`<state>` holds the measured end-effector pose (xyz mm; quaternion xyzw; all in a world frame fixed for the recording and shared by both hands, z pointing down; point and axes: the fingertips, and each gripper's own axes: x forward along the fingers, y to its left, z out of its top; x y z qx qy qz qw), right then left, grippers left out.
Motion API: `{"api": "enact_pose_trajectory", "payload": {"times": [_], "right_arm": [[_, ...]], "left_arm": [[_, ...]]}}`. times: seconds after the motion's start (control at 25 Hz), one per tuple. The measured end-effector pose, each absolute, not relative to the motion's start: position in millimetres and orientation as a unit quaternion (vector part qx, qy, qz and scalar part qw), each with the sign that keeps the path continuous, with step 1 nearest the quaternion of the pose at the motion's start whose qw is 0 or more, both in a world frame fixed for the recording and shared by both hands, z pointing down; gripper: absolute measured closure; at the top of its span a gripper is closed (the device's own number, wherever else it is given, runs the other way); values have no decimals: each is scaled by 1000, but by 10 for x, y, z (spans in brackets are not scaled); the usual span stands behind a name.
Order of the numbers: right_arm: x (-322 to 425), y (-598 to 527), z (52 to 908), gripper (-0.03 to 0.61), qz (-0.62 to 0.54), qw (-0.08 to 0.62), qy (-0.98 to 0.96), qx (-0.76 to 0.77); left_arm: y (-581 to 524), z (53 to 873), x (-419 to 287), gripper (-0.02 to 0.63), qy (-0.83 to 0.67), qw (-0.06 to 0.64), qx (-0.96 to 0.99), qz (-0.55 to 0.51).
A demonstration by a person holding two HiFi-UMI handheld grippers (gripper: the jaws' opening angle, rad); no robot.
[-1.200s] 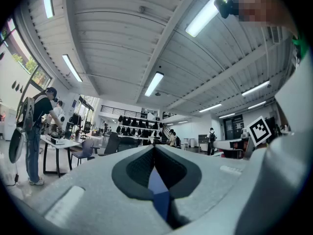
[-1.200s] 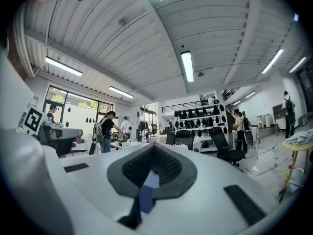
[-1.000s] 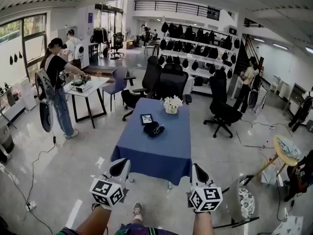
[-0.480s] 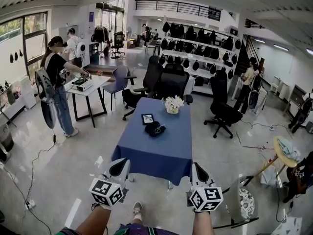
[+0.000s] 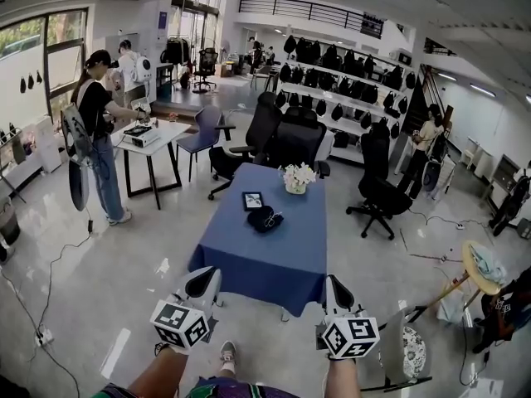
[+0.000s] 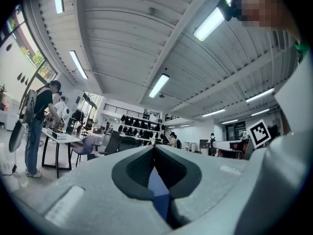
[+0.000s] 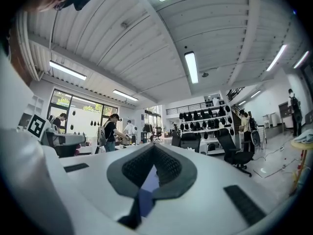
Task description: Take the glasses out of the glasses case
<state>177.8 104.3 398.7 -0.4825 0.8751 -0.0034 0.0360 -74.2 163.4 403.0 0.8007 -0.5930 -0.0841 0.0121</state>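
A dark glasses case lies on the blue-clothed table well ahead of me in the head view; I cannot tell whether it is open, and no glasses show clearly at this distance. My left gripper and right gripper are held low near my body, short of the table's near edge, far from the case. In the left gripper view the left gripper has its jaws closed tip to tip with nothing between them. The right gripper looks the same in its own view.
On the table behind the case are a small framed picture and a white flower pot. Black office chairs stand behind the table. A person works at a white table to the left. A stool is at right.
The head view has shifted slightly, so the table and room sit a little lower and nearer. Both grippers stay shut in the same place.
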Motion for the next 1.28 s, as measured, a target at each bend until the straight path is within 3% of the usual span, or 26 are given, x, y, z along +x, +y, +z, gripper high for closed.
{"api": "enact_pose_trajectory", "payload": {"times": [1.28], "right_arm": [[1394,-410,3907,577,-11,13,885,-466]], "left_arm": [[170,3927,-1031,598,-595,18,798,-92]]}}
